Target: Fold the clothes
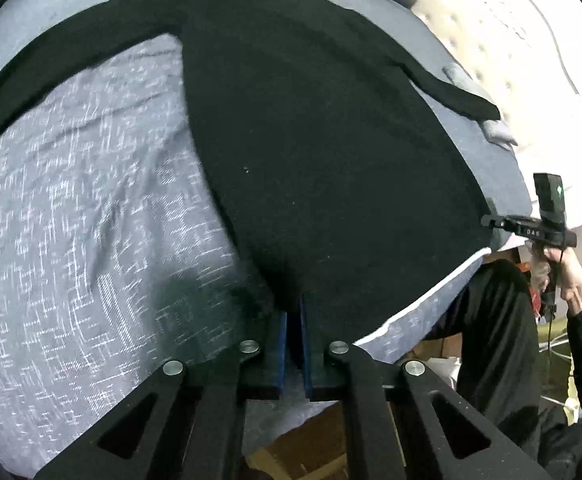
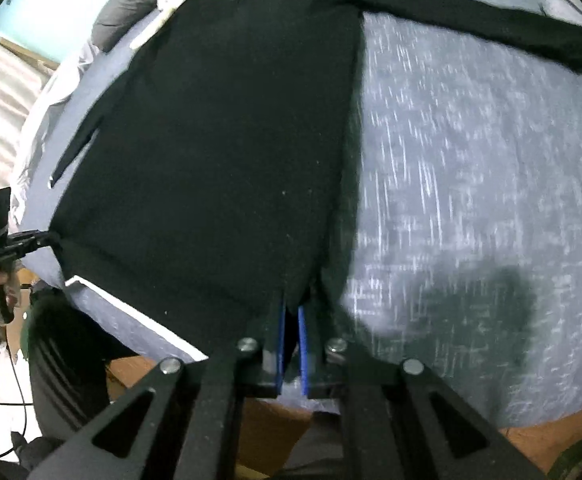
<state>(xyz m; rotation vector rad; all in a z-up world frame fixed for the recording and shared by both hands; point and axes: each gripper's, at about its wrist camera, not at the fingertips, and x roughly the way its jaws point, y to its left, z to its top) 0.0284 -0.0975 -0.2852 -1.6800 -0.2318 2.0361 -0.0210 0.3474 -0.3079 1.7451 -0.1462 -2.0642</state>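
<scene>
Bed (image 1: 71, 208): grey patterned cover. Black long-sleeved sweater (image 1: 311, 140) lies spread flat on it, sleeves out, hem at the near edge. Left tongs (image 1: 294, 308) and right tongs (image 2: 291, 308) are each clamped narrow on a hem corner. Judged step: gripping the hem; a fold would carry both corners evenly toward the collar. Both point forward, low.

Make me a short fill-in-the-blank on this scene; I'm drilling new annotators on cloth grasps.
1. The garment laid out flat is a long-sleeved top coloured ____.
2. It lies on a ____ bedspread.
3. The left gripper and the right gripper each pinch a corner of the top's ____ edge.

Missing words: black; grey; bottom
</scene>
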